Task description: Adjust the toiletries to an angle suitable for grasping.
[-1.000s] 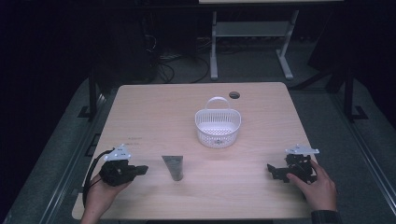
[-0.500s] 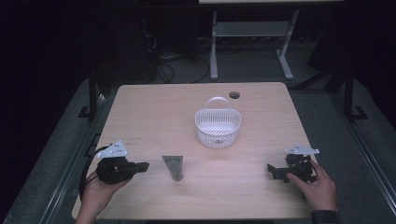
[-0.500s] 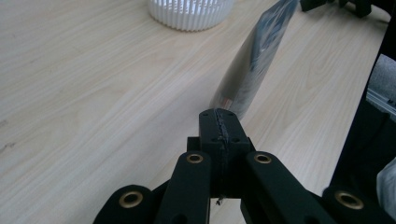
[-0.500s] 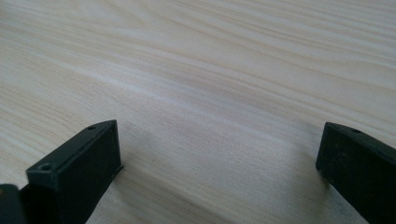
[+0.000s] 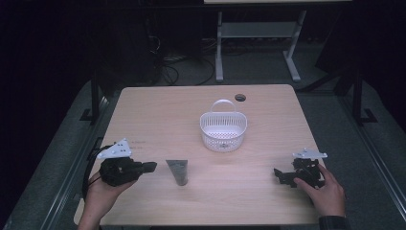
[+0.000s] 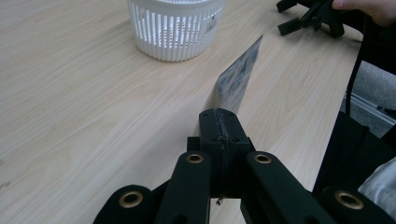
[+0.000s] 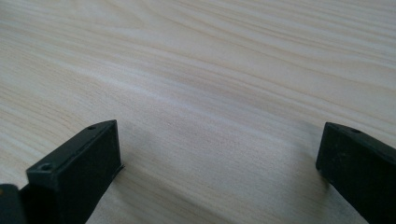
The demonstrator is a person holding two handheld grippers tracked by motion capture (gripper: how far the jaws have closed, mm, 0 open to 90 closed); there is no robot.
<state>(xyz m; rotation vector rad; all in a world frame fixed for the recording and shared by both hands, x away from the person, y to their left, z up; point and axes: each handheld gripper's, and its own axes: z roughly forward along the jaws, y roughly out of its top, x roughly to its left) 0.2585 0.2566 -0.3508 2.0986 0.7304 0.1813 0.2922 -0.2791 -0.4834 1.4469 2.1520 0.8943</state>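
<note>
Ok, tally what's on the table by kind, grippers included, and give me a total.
White slatted basket: 1
Grey tube, lying flat: 1
Black two-jaw grippers: 2, the left gripper with jaws shut, the right gripper with jaws open
Total: 4

Grey tube (image 5: 178, 171) flat on table

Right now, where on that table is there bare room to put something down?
Bare wood runs behind the white basket to the far edge, and between the grey tube and the right gripper. It is tightest between the left gripper and the tube.
</note>
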